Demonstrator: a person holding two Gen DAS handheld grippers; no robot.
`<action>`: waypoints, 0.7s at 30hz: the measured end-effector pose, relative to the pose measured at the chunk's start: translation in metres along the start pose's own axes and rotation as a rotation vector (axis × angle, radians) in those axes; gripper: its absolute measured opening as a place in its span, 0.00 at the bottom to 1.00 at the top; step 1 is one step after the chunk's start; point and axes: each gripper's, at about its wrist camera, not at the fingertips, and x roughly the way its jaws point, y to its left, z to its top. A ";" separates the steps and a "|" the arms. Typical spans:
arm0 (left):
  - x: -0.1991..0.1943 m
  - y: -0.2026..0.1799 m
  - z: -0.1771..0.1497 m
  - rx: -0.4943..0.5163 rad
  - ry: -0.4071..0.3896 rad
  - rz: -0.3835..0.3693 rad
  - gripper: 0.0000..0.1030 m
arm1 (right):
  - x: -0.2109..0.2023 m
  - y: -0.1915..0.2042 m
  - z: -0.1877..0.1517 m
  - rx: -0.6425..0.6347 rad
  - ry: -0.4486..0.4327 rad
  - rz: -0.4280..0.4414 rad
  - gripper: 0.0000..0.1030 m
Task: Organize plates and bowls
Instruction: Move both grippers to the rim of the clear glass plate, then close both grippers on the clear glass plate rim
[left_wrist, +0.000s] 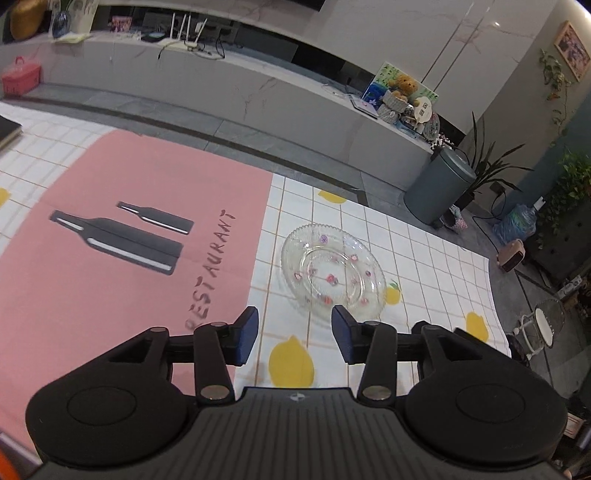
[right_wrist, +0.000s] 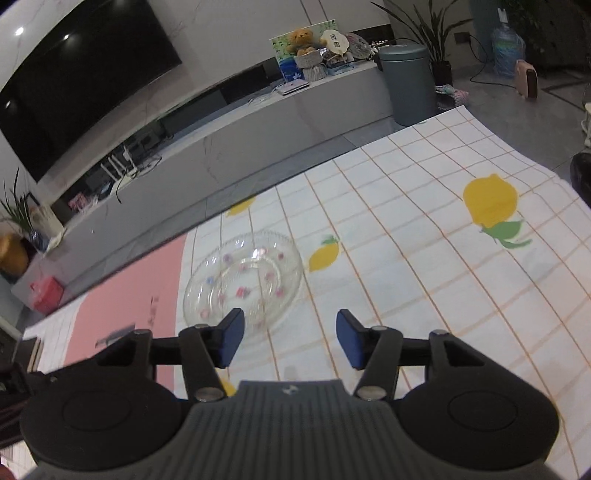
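Observation:
A clear glass plate (left_wrist: 332, 271) with small pink and blue flower dots and a ribbed rim lies flat on the white checked lemon-print tablecloth (left_wrist: 424, 258). My left gripper (left_wrist: 294, 334) is open and empty, raised above the cloth, with the plate just ahead and slightly right of its fingers. In the right wrist view the same plate (right_wrist: 242, 277) lies ahead and left of my right gripper (right_wrist: 290, 338), which is open and empty above the cloth. No bowl is in view.
A pink placemat (left_wrist: 122, 236) with black bottle print and "RESTAURANT" lettering lies left of the plate. The table's far edge (left_wrist: 314, 177) runs behind them. A grey bin (left_wrist: 437, 188), TV bench, plants and a water jug stand on the floor beyond.

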 end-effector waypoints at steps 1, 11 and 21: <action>0.006 0.003 0.003 -0.009 0.003 0.000 0.50 | 0.005 -0.003 0.003 0.020 0.005 0.005 0.56; 0.065 0.027 0.028 -0.090 0.032 -0.030 0.51 | 0.052 -0.025 0.022 0.164 0.074 0.072 0.51; 0.111 0.033 0.037 -0.134 0.055 -0.054 0.51 | 0.084 -0.027 0.030 0.194 0.110 0.091 0.46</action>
